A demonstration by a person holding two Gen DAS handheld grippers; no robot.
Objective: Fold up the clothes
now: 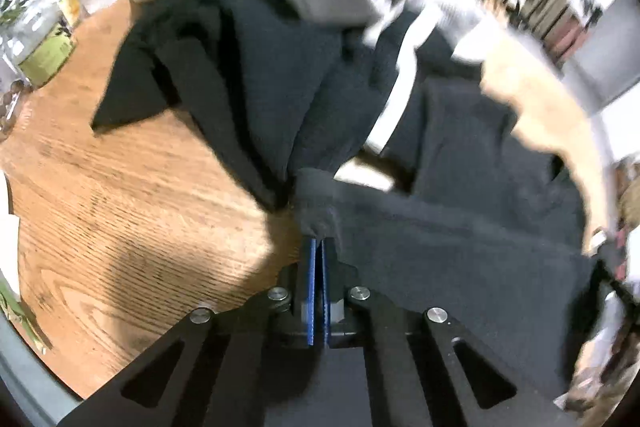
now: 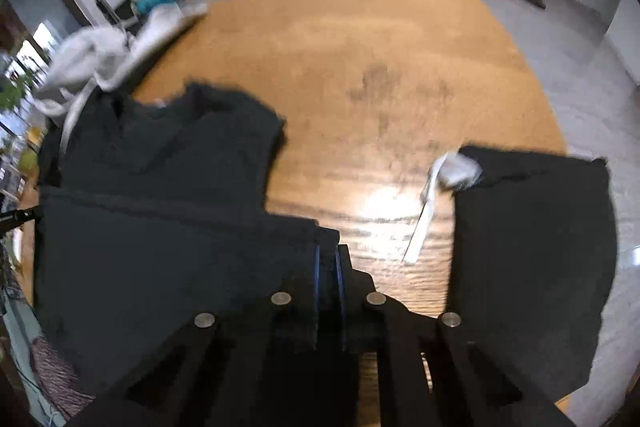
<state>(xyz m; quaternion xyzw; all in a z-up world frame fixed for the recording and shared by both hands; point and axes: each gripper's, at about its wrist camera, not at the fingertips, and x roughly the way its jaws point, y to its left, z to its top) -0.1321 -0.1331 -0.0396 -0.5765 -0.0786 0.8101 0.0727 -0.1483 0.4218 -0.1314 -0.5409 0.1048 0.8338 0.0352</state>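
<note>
Black garment [image 1: 460, 227] is clenched in your left claw [image 1: 319, 247] and right claw [image 2: 328, 255]; lift evenly above the counter [image 2: 360, 67].

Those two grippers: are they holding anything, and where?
Both pinch the black garment: the left gripper on a bunched fold, the right gripper on its edge.

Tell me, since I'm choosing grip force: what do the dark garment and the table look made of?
Dark garment: soft matte knit, probably cotton or fleece; it bunches and creases. Table: wood or wood veneer, visible grain, semi-gloss sheen with a glare patch in the right wrist view.
</note>
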